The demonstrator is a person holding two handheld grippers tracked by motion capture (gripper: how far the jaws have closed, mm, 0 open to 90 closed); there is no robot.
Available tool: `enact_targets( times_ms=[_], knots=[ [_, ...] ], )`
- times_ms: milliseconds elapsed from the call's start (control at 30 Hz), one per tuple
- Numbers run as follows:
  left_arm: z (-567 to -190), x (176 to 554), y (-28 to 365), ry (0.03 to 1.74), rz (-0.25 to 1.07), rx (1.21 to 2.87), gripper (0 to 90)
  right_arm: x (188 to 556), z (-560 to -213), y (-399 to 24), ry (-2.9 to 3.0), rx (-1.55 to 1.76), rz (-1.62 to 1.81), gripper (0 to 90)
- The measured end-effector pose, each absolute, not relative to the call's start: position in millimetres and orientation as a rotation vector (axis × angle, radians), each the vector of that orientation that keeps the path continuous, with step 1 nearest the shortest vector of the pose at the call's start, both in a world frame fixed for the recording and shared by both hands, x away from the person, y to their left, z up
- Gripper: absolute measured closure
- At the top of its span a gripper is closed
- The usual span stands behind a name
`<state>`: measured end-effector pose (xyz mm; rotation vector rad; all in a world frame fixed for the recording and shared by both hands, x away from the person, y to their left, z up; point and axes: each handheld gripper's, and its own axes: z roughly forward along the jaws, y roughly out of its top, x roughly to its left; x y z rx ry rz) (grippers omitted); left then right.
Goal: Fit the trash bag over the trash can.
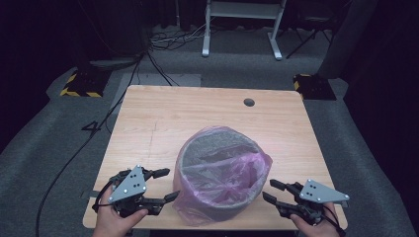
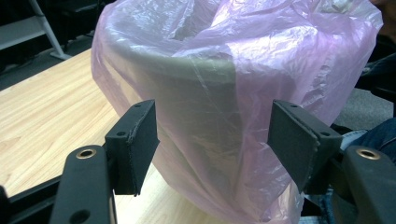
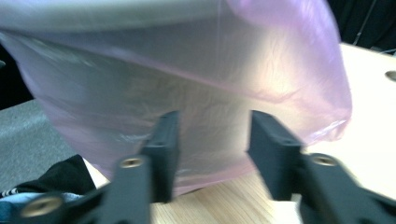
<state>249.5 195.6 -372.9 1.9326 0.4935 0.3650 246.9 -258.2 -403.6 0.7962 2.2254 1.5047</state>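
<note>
1. We are looking at a grey bin point(image 1: 217, 170) standing upright near the front edge of the wooden table point(image 1: 163, 118), lined with a pink plastic bag point(image 1: 247, 168) that is draping over the rim and down the outside wall.
2. We are holding the left gripper point(image 1: 165, 185) just beside the bin's left flank; its jaws are standing wide, with nothing pinched; in the left gripper view the bag-covered wall point(image 2: 210, 121) is lying straight ahead between the two pads, apart from both.
3. We are holding the right gripper point(image 1: 271, 191) just off the bin's right flank, pointing inward; its jaws are parted, gripping nothing; in the right gripper view, which is blurring, the bag's hanging skirt point(image 3: 210, 140) is sitting ahead of the pads, and we cannot tell whether film is brushing them.
4. The bin's axis is running vertical, so the bag's loose edge is circling it level; each gripper is facing that film side-on, from opposite sides.
5. We are judging both grippers about equally near; the left looks squarer to the wall; the next pinch likely needs a short advance inward onto loose film.
</note>
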Motion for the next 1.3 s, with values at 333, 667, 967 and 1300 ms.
enact_targets(
  times_ms=[333, 667, 967, 1300],
  knots=[
    [-354.3, 256.3, 195.4, 0.514, 0.395, 1.904, 33.5, 256.3, -352.2, -263.9, 2.16, 0.734, 1.549, 40.1],
    [-342.8, 263.4, 182.1, 0.474, 0.395, 1.908, 33.3, 283.1, -334.5, -239.7, 2.241, 0.732, 1.534, 59.6],
    [-341.4, 264.9, 177.5, 0.456, 0.372, 1.918, 32.9, 307.9, -328.4, -230.2, 2.263, 0.672, 1.478, 90.0],
    [-339.8, 269.8, 172.2, 0.461, 0.381, 1.932, 31.0, 343.1, -319.0, -193.1, 2.28, 0.548, 1.48, 90.0]
  ],
)
